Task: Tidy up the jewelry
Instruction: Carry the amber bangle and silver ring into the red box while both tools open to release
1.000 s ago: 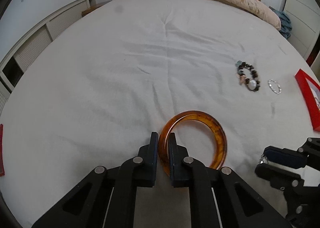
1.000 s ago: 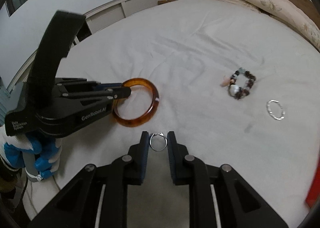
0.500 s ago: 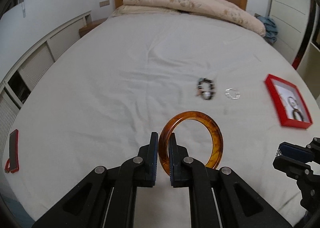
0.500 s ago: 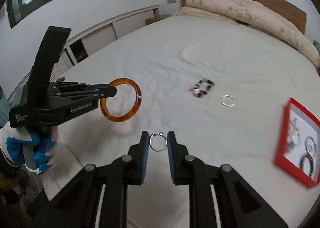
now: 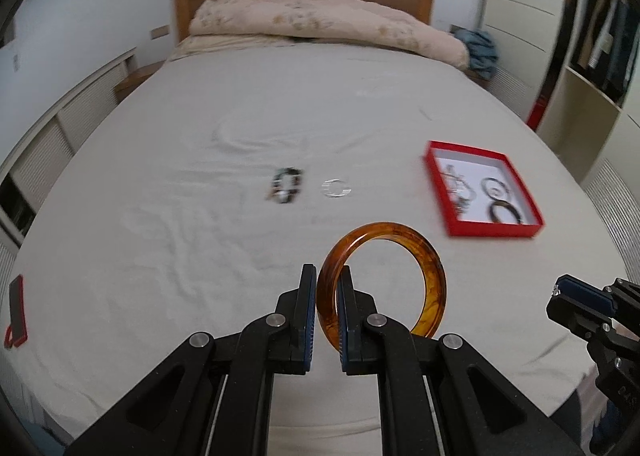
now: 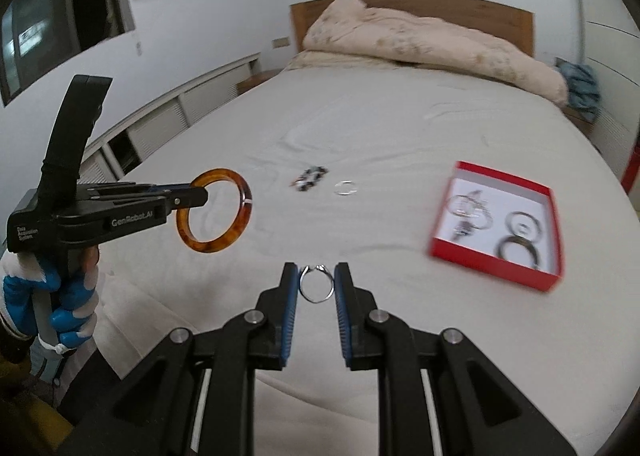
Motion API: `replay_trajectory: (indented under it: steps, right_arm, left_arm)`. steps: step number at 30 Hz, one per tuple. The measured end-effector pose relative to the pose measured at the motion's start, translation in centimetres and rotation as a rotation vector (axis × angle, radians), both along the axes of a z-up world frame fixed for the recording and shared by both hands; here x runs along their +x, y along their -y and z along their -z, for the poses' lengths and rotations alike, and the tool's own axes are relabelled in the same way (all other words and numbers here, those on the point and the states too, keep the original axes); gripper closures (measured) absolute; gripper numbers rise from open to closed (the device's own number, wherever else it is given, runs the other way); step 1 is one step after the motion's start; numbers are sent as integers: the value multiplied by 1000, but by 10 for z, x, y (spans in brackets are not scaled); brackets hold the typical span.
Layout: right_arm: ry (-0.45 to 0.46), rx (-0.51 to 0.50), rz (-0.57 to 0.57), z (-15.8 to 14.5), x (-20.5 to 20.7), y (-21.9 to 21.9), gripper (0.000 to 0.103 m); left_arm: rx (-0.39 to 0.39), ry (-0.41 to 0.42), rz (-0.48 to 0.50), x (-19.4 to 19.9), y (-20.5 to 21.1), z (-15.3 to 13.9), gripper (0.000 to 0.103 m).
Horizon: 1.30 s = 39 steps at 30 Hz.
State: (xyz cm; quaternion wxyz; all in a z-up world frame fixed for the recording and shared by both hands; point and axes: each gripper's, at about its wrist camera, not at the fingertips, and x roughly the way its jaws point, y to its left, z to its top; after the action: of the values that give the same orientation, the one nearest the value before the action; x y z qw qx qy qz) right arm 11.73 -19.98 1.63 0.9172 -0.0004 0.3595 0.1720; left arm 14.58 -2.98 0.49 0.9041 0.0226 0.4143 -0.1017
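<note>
Jewelry's mid-air right now: my left tool [image 5: 326,312] is clamped on the amber bangle [image 5: 384,280], my right tool [image 6: 317,284] pinches a small silver ring [image 6: 317,283]. On the bed [image 5: 200,136] there's a bead bracelet [image 5: 286,186], blurry, and what looks like a thin silver hoop [image 5: 336,189], left of the red box [image 5: 496,230].

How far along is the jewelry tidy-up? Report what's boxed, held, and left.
Boxed: a few pieces already lie in the red box. Held: the left gripper clamps the amber bangle, and the right gripper pinches a silver ring, both above the bed. Left: the bead bracelet and silver bracelet remain on the sheet.
</note>
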Motion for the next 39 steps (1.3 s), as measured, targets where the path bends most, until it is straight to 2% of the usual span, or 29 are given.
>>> replay_trajectory:
  steps: [5, 10, 20, 29, 37, 39]
  right_arm:
    - [9, 6, 74, -2, -13, 46, 86]
    - [-3, 10, 139, 2, -2, 95, 86]
    - [-38, 19, 201, 32, 82, 165, 86]
    - [-101, 11, 204, 75, 149, 190, 86]
    - [-208, -18, 170, 114, 176, 193, 86]
    - [-227, -33, 163, 120, 177, 192, 86]
  left_arm:
    - [35, -9, 89, 10, 59, 0, 94]
    - [68, -27, 161, 33, 111, 8, 94]
    - [144, -70, 227, 119, 204, 49, 94]
    - [218, -85, 239, 179, 252, 93, 94]
    - [247, -168, 232, 196, 262, 132, 94]
    - [246, -168, 237, 196, 264, 136, 94]
